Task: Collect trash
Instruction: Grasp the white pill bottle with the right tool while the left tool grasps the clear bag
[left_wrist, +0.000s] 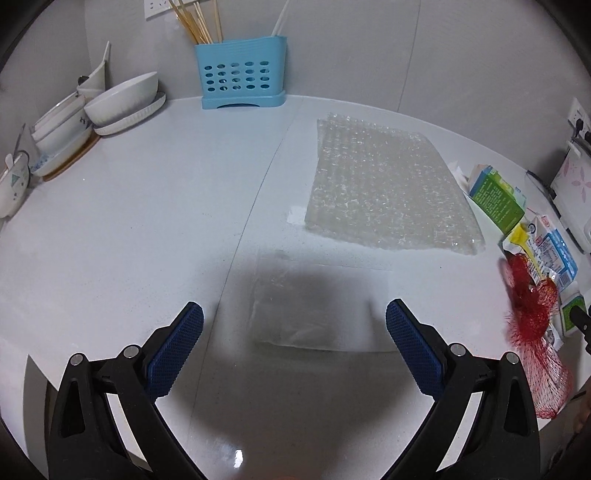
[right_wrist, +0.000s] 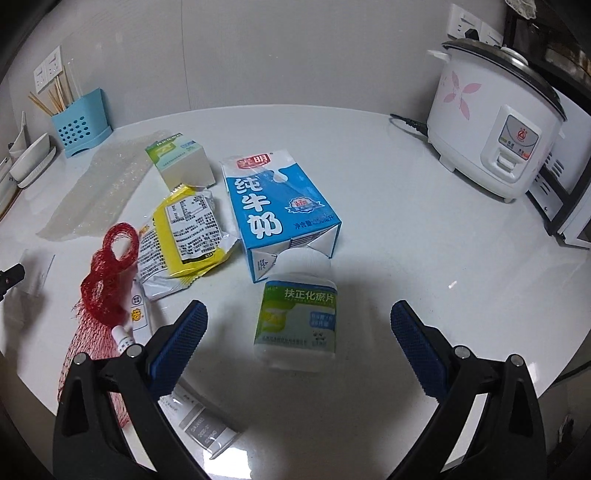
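Observation:
My left gripper (left_wrist: 294, 317) is open above a clear plastic bag (left_wrist: 306, 314) lying flat on the white counter (left_wrist: 129, 229). A bubble wrap sheet (left_wrist: 380, 188) lies beyond it. My right gripper (right_wrist: 298, 319) is open, with a white pill bottle with a green label (right_wrist: 297, 321) lying between its fingers. Behind the bottle lie a blue milk carton (right_wrist: 275, 210), a yellow snack wrapper (right_wrist: 188, 236), a green and white box (right_wrist: 181, 158) and a red net bag (right_wrist: 101, 295). A paper slip (right_wrist: 201, 428) lies under the right gripper's left finger.
A blue utensil holder (left_wrist: 242, 72) with chopsticks stands at the back wall. Stacked white bowls and plates (left_wrist: 110, 103) sit at the far left. A white rice cooker (right_wrist: 495, 125) stands at the right, with an appliance (right_wrist: 569, 206) beside it. The counter's front edge (right_wrist: 554, 384) curves close by.

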